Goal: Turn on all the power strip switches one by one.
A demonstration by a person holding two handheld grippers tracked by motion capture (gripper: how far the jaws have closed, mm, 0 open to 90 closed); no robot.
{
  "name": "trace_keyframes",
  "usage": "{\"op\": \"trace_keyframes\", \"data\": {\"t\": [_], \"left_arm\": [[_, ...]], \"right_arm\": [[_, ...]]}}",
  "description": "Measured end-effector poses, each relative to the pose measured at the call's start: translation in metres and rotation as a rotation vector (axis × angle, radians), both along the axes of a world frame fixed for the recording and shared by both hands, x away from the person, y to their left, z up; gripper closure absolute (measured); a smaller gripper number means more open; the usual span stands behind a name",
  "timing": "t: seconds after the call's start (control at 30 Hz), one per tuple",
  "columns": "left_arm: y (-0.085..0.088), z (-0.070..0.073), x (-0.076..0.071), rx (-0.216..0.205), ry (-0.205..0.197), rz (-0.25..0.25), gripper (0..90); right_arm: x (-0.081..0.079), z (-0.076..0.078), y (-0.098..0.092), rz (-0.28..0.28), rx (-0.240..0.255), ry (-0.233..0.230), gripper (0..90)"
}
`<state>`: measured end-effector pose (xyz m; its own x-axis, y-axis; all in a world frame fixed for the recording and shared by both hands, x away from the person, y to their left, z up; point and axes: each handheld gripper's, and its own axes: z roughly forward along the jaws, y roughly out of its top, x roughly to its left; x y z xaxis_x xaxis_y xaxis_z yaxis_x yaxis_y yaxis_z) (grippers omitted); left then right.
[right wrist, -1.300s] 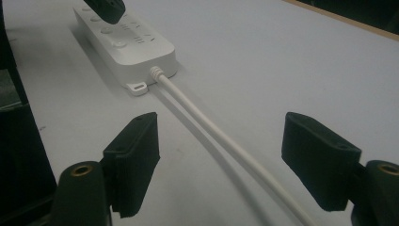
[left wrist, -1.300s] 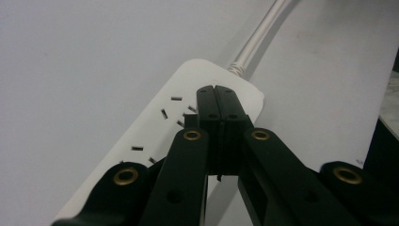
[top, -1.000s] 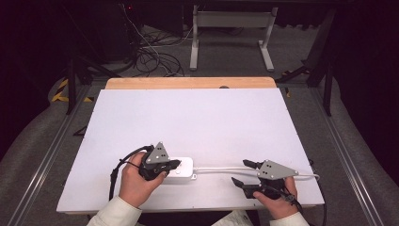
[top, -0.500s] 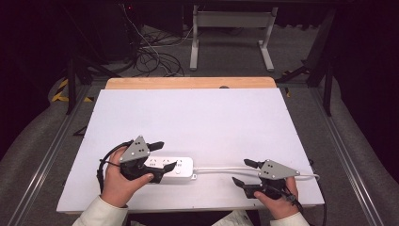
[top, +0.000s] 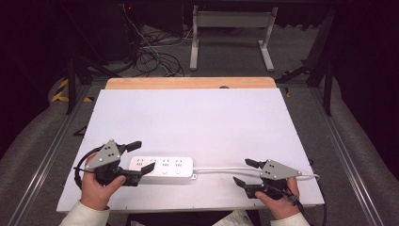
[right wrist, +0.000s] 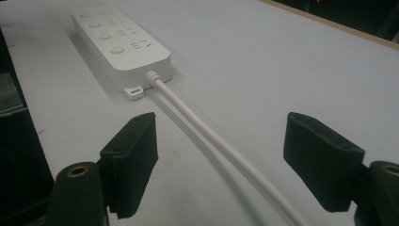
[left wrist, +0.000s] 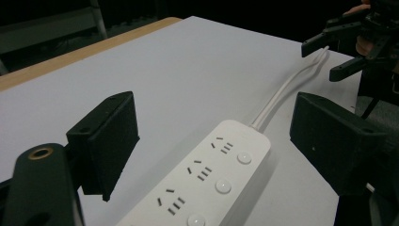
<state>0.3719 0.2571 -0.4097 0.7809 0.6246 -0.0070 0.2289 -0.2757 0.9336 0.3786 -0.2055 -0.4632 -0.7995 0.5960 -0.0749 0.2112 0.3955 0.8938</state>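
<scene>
The power strip lies flat on the white surface, just ahead of our left gripper, whose jaws have just been opening and now stand wide to either side of the strip's near end without pressing on it; we judge the strip has been let go here, set down lengthwise so that its cord runs straight toward our other hand. In the left gripper view the strip shows between the two black pads, apart from both. It is a white, slim bar with rounded corners, with a row of sockets along the top, each paired with a round button. From its far end, as the left gripper sees it, a white cord leaves and crosses the surface to our right gripper, which is released too: in the right gripper view its jaws stand well apart with the cord passing between them, touched by neither. That placing seems meant to leave the cord ready for a grasp. Beside the cord's root sits a small white tab. Beyond both grippers the surface is bare up to its wooden far edge.
</scene>
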Motion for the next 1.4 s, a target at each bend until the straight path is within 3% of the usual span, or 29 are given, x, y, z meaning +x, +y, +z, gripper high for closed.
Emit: {"op": "trace_keyframes", "data": {"t": [0.13, 0.27, 0.4, 0.67, 0.77, 0.93, 1.13, 1.17, 1.23, 1.4], "left_arm": [[0.015, -0.005, -0.003, -0.016, 0.006, 0.030, 16.7], [0.026, -0.013, -0.007, 0.000, 0.013, 0.061, 15.8], [0.037, -0.021, -0.011, 0.039, 0.004, 0.104, 15.4], [0.057, -0.037, -0.019, 0.055, 0.001, 0.125, 14.4], [0.061, -0.044, -0.022, 0.097, 0.001, 0.150, 14.1], [0.066, -0.054, -0.024, 0.120, 0.024, 0.131, 13.6], [0.066, -0.069, -0.025, 0.038, 0.104, 0.094, 14.3], [0.065, -0.071, -0.025, 0.043, 0.109, 0.088, 14.2], [0.062, -0.071, -0.025, 0.053, 0.110, 0.088, 14.3], [0.058, -0.069, -0.025, 0.077, 0.065, 0.072, 13.7]], "right_arm": [[0.001, 0.000, -0.001, 0.001, -0.002, 0.001, 27.3], [0.000, 0.000, -0.001, -0.001, 0.001, 0.001, 27.1], [0.000, 0.000, -0.001, -0.001, 0.003, 0.003, 27.0], [0.001, 0.000, -0.002, -0.004, 0.002, 0.004, 26.7], [0.001, 0.000, -0.003, -0.007, 0.003, 0.008, 26.7], [0.000, -0.001, -0.002, -0.007, 0.001, 0.007, 26.6], [0.001, -0.001, -0.003, -0.006, -0.008, 0.007, 26.6], [0.001, -0.001, -0.003, -0.007, -0.007, 0.008, 26.6], [0.002, -0.002, -0.003, -0.008, -0.010, 0.009, 26.6], [0.003, -0.003, -0.003, -0.007, -0.013, 0.014, 26.6]]}}
